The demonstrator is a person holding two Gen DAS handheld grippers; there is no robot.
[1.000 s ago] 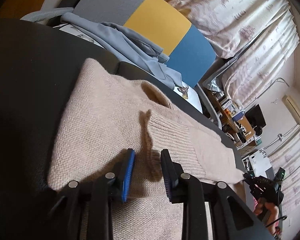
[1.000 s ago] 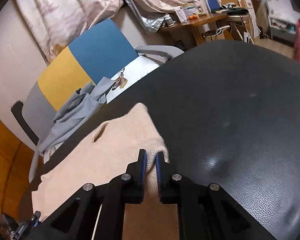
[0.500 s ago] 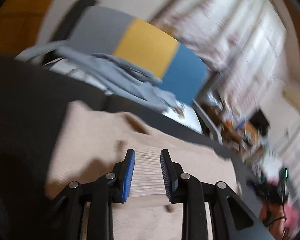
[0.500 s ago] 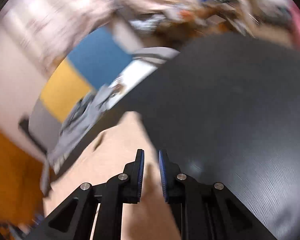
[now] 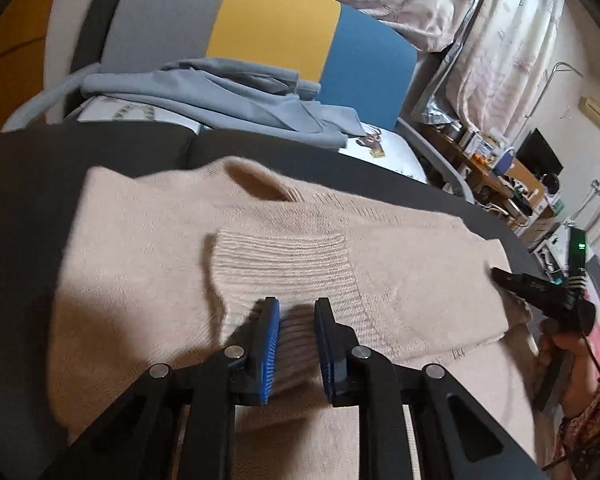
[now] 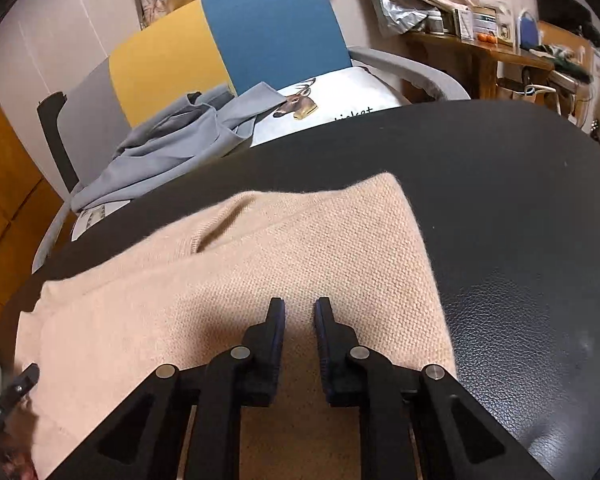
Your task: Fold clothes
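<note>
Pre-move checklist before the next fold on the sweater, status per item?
1. Sweater lying flat on the table: ok.
2. Ribbed cuff folded onto the body: ok.
3. Left gripper clear of the knit: cannot tell; jaws closing, cuff between them.
4. Right gripper empty: ok, nothing between the jaws.
5. Sweater's right edge on the table: ok.
6. Grey garment off the sweater: ok, it's on the chair.

Black left gripper (image 5: 296, 312), blue ribbed pads, silver screws; floral sleeve (image 5: 584, 424).
</note>
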